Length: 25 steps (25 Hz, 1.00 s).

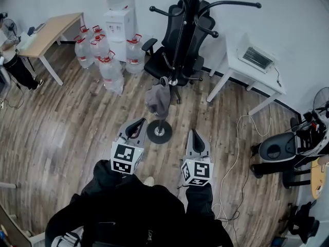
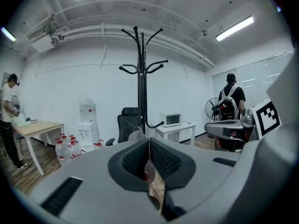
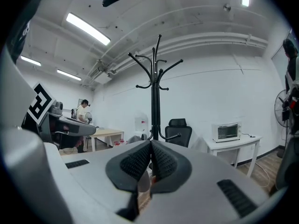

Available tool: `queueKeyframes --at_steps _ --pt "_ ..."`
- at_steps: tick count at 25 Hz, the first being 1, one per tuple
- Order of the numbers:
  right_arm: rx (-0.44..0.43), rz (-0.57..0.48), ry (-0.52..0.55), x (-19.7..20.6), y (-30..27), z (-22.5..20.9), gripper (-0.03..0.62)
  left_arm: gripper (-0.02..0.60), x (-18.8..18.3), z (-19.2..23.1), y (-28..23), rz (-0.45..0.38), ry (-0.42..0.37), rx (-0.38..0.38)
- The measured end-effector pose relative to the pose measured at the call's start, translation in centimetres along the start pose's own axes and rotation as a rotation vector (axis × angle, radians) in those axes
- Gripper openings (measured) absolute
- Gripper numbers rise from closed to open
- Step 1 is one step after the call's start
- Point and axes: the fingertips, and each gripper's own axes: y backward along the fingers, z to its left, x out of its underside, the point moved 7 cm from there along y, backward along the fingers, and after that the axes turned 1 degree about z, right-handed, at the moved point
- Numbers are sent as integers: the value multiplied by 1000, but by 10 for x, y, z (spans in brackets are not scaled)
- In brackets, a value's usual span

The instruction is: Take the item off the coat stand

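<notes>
A black coat stand (image 1: 181, 40) rises from a round base (image 1: 159, 131) on the wood floor right in front of me. A grey cloth item (image 1: 158, 100) hangs from a low hook on it. My left gripper (image 1: 136, 125) hovers just left of the base, its jaws shut and empty. My right gripper (image 1: 196, 136) is to the right of the base, also shut with nothing held. In the left gripper view the coat stand (image 2: 139, 83) stands ahead and the grey item (image 2: 137, 135) peeks over the left gripper (image 2: 148, 142). The right gripper view shows the coat stand (image 3: 154, 92) beyond the right gripper (image 3: 151, 146).
A black office chair (image 1: 175, 45) stands behind the stand. Several water bottles (image 1: 103, 53) and a dispenser (image 1: 120, 22) are at the back left. A white table (image 1: 252, 68) with a small oven is to the right, a wooden desk (image 1: 49, 32) to the left. A cable (image 1: 234, 153) lies on the floor.
</notes>
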Motion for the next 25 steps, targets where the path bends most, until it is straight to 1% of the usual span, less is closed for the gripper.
queueKeyframes --at_steps 6,9,12,16,17,18,19,22,25 --pt "22 14 -10 7 -33 -6 15 26 2 26 -29 9 4 2" --pt "24 26 -9 5 -55 -8 15 26 -2 42 -52 17 15 7" --pt "25 46 -9 2 -79 -11 15 28 -8 55 -76 26 27 28" --pt "31 63 -16 7 -107 -15 15 31 -3 69 -103 41 44 52" --pt "32 69 -20 10 -113 -15 16 60 -1 71 -109 52 47 60" --pt "32 76 -24 12 -119 -15 16 123 1 74 -115 66 49 71" --pt "34 84 -29 14 -124 -15 15 153 3 78 -121 81 49 82" --pt "44 103 -49 20 -137 -17 15 218 12 85 -137 128 44 111" --pt "58 121 -67 25 -146 -20 15 245 20 88 -151 170 40 137"
